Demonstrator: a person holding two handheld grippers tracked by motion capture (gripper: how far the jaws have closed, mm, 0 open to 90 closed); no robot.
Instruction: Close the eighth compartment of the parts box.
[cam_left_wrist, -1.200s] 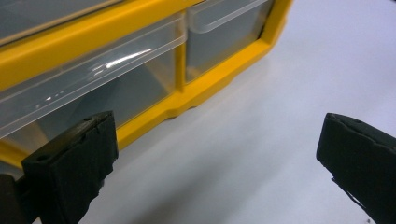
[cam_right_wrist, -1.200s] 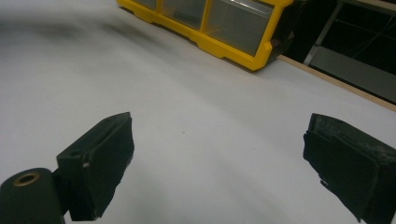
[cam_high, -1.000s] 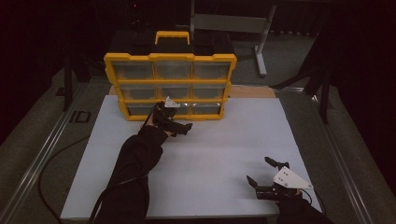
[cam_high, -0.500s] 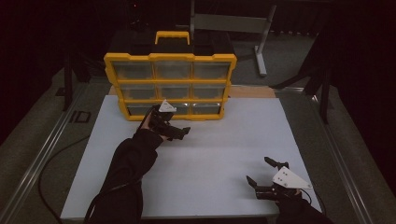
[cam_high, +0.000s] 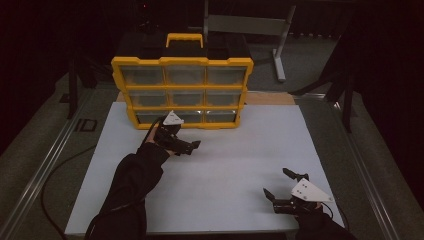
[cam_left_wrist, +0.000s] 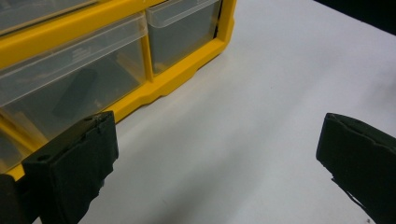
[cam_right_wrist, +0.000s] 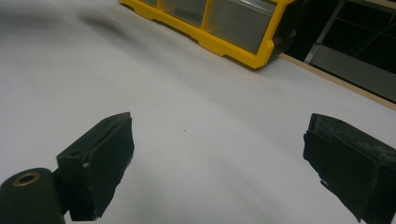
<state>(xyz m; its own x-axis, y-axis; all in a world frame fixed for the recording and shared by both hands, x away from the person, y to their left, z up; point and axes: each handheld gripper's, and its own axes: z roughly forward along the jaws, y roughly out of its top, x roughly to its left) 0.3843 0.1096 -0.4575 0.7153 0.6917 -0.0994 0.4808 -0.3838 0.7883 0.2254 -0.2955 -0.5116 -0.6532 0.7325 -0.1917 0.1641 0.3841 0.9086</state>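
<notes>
A yellow drawer cabinet (cam_high: 182, 88) with clear drawers and a top handle stands at the far left-centre of the white mat (cam_high: 235, 150). My left gripper (cam_high: 189, 148) hovers just in front of its bottom row, open with nothing between the jaws. In the left gripper view the cabinet's bottom frame (cam_left_wrist: 177, 77) is close on the left, and a dark item (cam_left_wrist: 74, 93) shows dimly inside one clear drawer; the left gripper (cam_left_wrist: 219, 154) is spread wide over bare mat. My right gripper (cam_high: 276, 182) rests near the front right, open and empty. The right gripper (cam_right_wrist: 219, 163) faces the cabinet corner (cam_right_wrist: 261, 51).
A grey metal stand (cam_high: 280, 45) sits behind the table at the back right. A cable (cam_high: 55, 170) trails along the left side beside the table's metal rail (cam_high: 45, 165). The mat's wooden back edge (cam_high: 270, 98) shows right of the cabinet.
My left gripper has drawn back a little from the cabinet toward the person. The right gripper has stayed where it was.
</notes>
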